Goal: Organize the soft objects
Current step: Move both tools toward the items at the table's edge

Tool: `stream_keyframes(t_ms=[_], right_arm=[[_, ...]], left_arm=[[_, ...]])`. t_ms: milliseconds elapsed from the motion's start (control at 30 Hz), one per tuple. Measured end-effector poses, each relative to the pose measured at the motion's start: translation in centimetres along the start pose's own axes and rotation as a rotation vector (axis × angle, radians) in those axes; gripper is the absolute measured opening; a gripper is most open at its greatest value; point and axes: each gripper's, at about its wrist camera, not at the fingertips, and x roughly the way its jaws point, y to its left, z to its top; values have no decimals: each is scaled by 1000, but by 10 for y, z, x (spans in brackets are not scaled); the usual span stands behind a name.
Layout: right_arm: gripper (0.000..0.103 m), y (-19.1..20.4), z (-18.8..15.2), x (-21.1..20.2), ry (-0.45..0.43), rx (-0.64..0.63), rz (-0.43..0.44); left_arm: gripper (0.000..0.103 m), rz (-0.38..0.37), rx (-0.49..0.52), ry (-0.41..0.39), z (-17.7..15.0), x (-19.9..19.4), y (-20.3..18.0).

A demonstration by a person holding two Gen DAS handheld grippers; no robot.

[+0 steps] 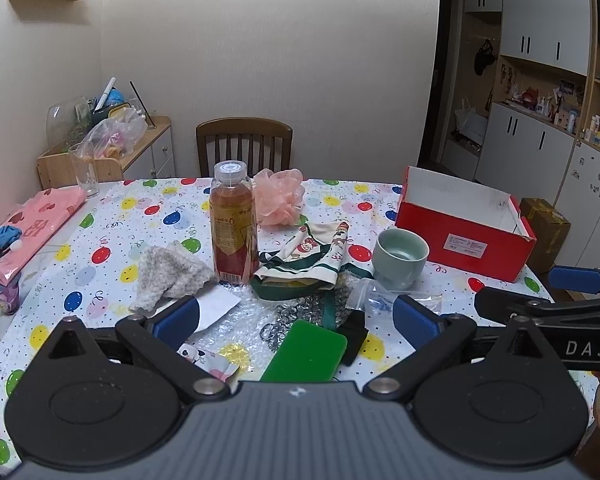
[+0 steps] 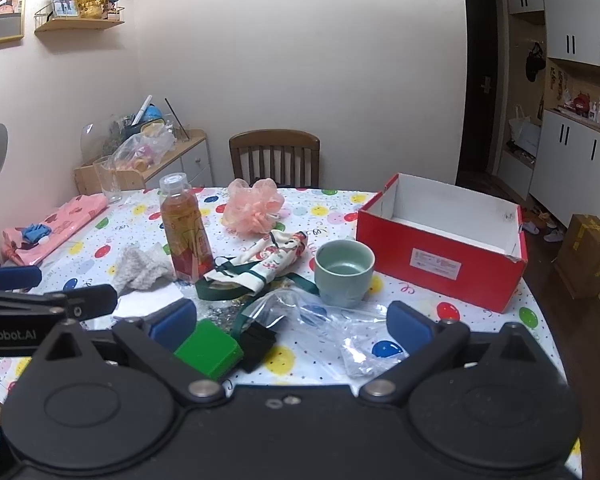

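- Left wrist view: the left gripper (image 1: 296,314) hangs low over the near edge of the worktop (image 1: 112,216), jaws spread wide and holding nothing. The grey knitted cloth (image 1: 170,274) lies just ahead of the left jaw, beside the bottle (image 1: 233,224); it looks light and limp, so a pinch on its raised fold should serve best. The printed cloth (image 1: 312,258) sits ahead between the jaws, and the pink bath puff (image 1: 280,196) lies farther back, behind the bottle.
- Right wrist view: the right gripper (image 2: 292,326) also has its jaws spread and empty. The red box (image 2: 440,256) stands open to the front right, beside the cup (image 2: 343,272). The printed cloth (image 2: 260,264) lies left of the cup, probably floppy and likely to trail its green straps when lifted. The bath puff (image 2: 252,210) is springy and airy.
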Motion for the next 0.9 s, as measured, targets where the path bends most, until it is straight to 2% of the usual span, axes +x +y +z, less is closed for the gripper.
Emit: stream_keyframes(t_ms=[700, 767, 900], right_arm=[[97, -28, 1, 7, 7, -12, 33], [94, -29, 1, 7, 8, -21, 40], [93, -32, 1, 6, 10, -26, 48]], left_arm=[[103, 16, -9, 19, 1, 9, -25], [103, 7, -16, 16, 1, 9, -26], [103, -26, -17, 0, 1, 6, -31]])
